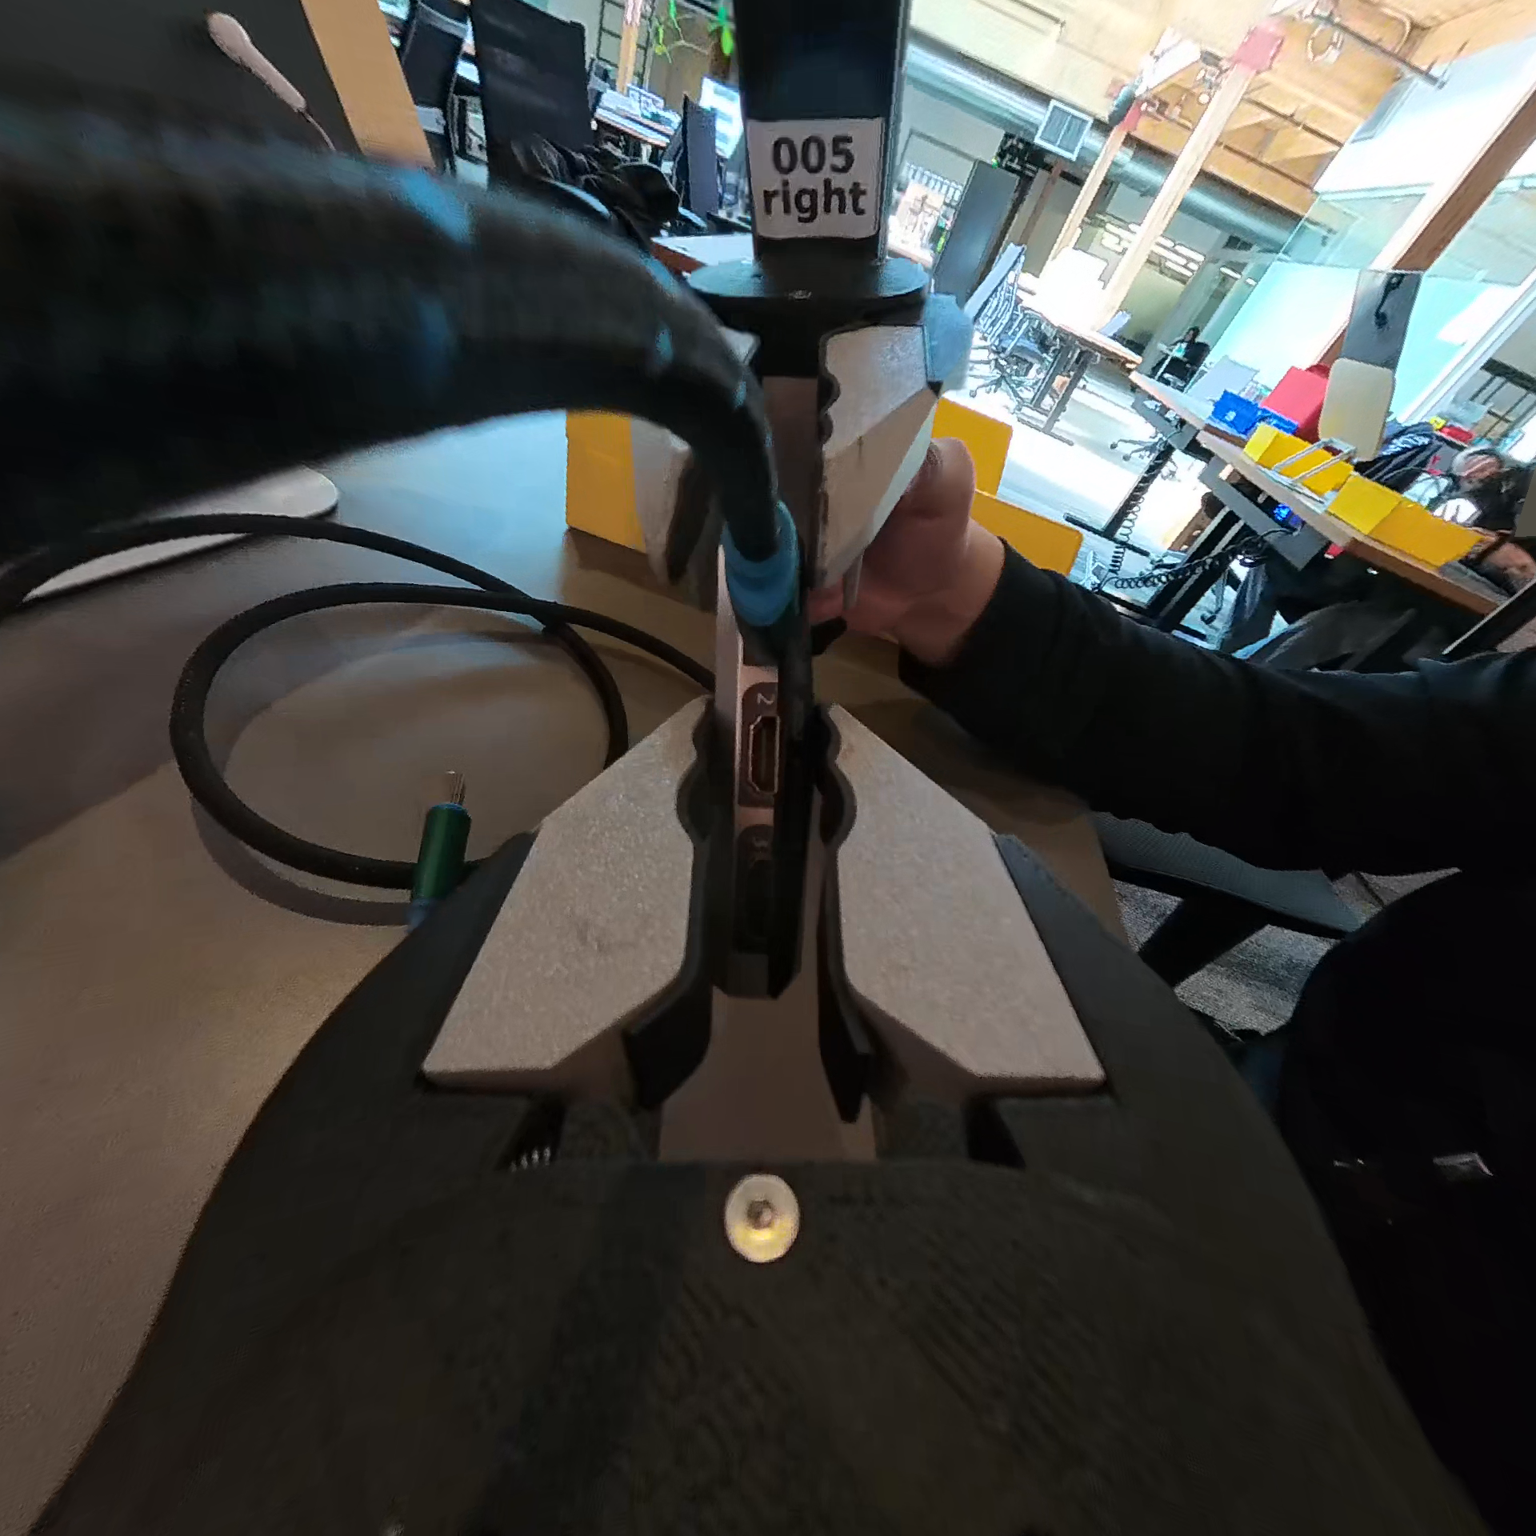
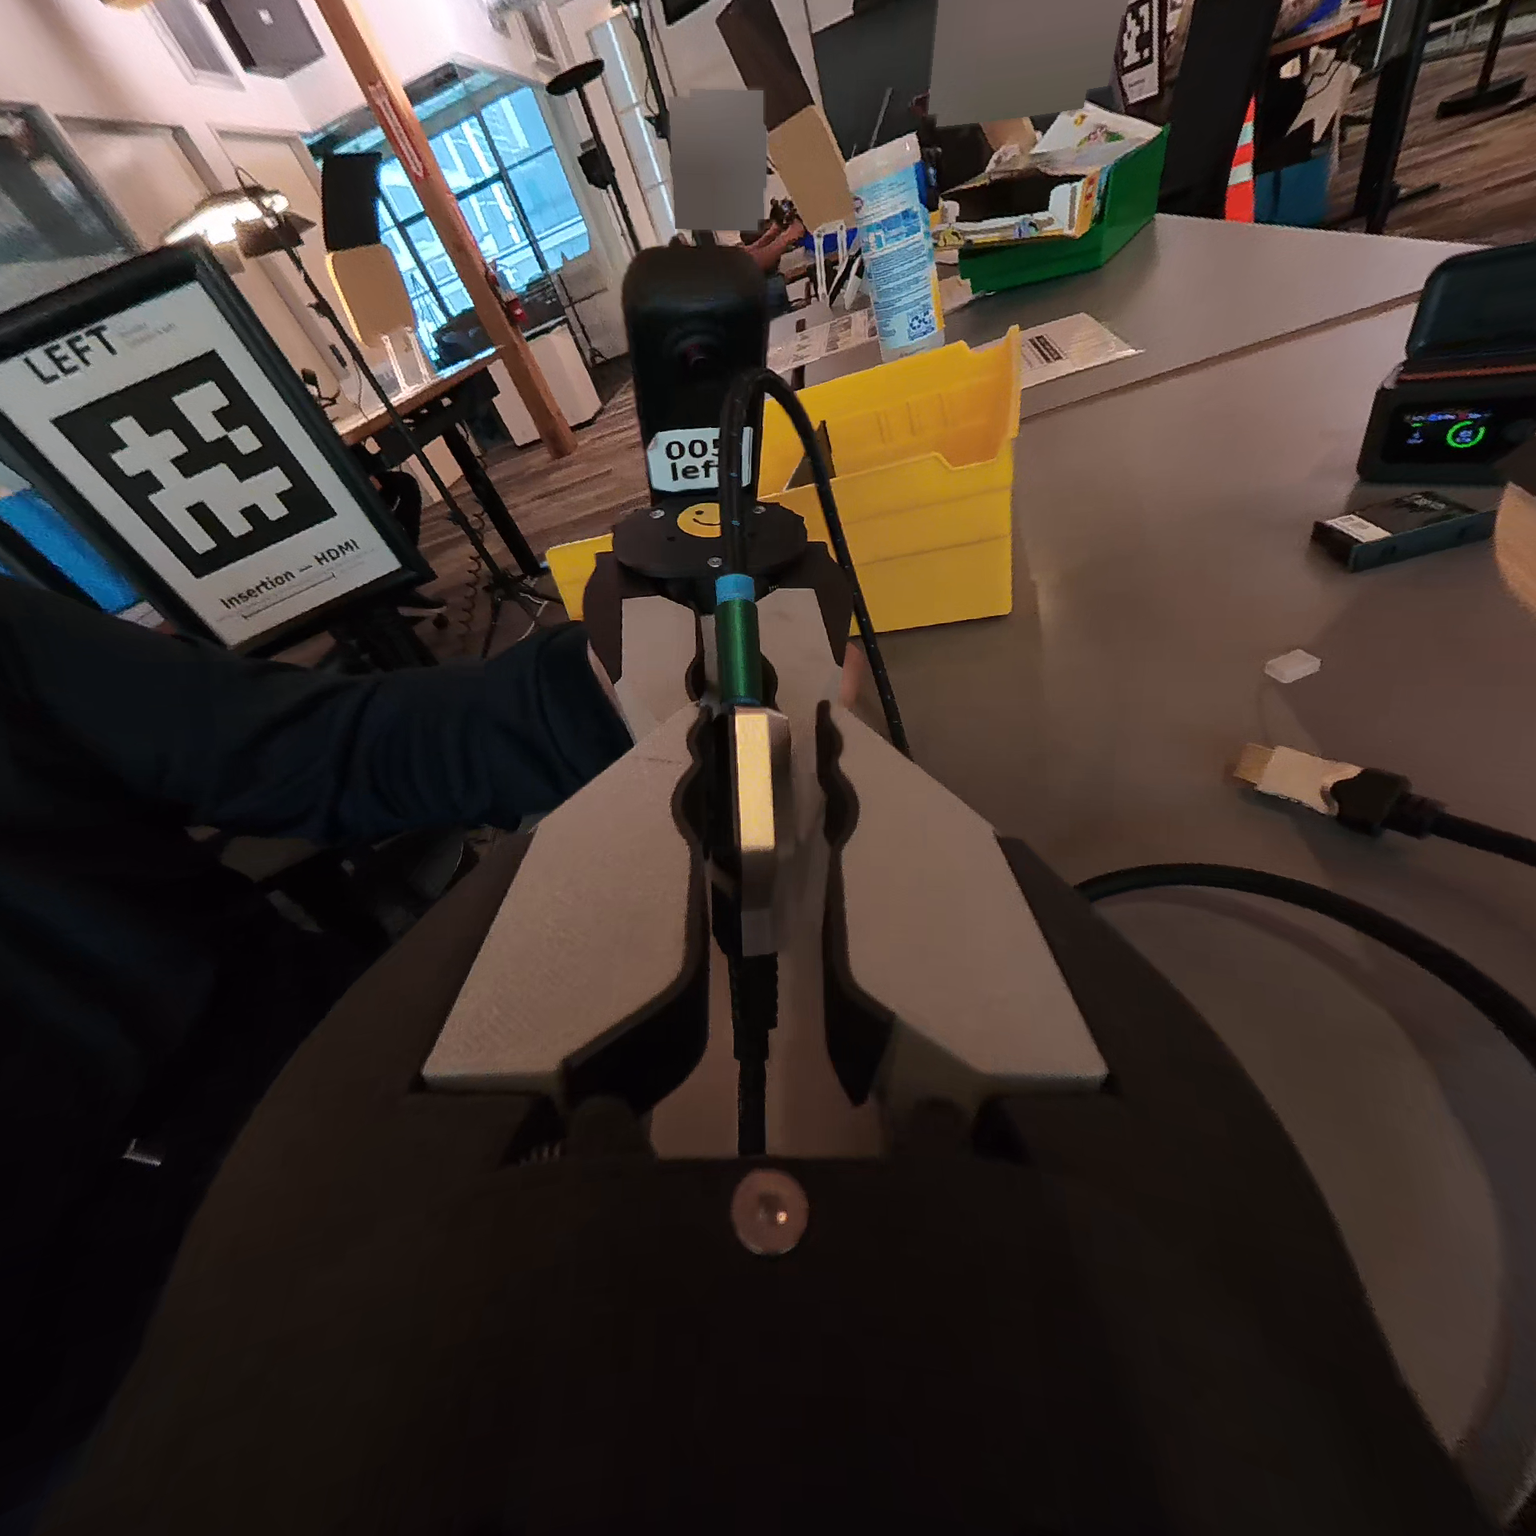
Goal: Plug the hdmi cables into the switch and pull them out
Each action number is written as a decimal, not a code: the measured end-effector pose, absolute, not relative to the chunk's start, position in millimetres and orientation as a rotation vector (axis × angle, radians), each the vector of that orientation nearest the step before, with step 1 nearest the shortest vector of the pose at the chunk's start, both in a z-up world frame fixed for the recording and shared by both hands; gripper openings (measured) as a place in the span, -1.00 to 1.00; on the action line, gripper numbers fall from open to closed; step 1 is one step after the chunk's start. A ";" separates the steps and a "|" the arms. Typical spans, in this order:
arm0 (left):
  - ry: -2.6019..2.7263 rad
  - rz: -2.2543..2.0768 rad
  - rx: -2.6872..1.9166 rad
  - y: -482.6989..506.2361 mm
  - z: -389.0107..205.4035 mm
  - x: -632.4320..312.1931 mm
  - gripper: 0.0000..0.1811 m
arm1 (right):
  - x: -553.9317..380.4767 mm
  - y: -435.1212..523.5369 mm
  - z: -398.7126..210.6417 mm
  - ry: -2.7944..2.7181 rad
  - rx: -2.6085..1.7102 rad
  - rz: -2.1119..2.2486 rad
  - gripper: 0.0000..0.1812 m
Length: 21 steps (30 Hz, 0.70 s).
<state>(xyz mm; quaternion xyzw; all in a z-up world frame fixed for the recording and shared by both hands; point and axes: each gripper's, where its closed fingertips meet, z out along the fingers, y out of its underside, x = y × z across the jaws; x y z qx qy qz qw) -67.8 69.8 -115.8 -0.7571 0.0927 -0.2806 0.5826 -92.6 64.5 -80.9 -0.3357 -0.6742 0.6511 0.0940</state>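
Observation:
My left gripper (image 1: 769, 723) is shut on a slim silver HDMI switch (image 1: 752, 810), whose port face is towards me with one empty port (image 1: 763, 752). A plug with a blue collar (image 1: 760, 582) sits in the upper port, and its black cable arcs up past my camera. In the right wrist view it shows as a green barrel (image 2: 738, 648). My right gripper (image 2: 760, 715) faces the left one. It is shut on a silver-shelled HDMI plug (image 2: 758, 931) seated in the switch's near end (image 2: 755, 790). Its cable trails back between the fingers.
A spare silver HDMI plug (image 2: 1297, 781) and a green-barrelled plug (image 1: 440, 848) with looped black cable lie on the grey table (image 2: 1164, 582). A yellow bin (image 2: 914, 515) stands behind. A black device with a screen (image 2: 1446, 399) and a black box (image 2: 1405, 528) sit far right. My left and right fingertips are right by each other.

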 end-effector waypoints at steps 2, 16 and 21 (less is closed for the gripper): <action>0.222 -0.661 -1.784 69.1 -117.8 -66.4 -0.78 | -90.1 62.1 -82.7 -2.034 -0.993 1.927 -0.82; 0.279 -0.674 -1.870 65.6 -128.8 -52.3 -0.78 | -81.6 49.2 -93.0 -2.205 -0.999 1.814 -0.84; 0.291 -0.628 -1.824 68.9 -121.6 -53.6 -0.78 | -82.7 51.6 -85.8 -2.165 -0.987 1.790 -0.84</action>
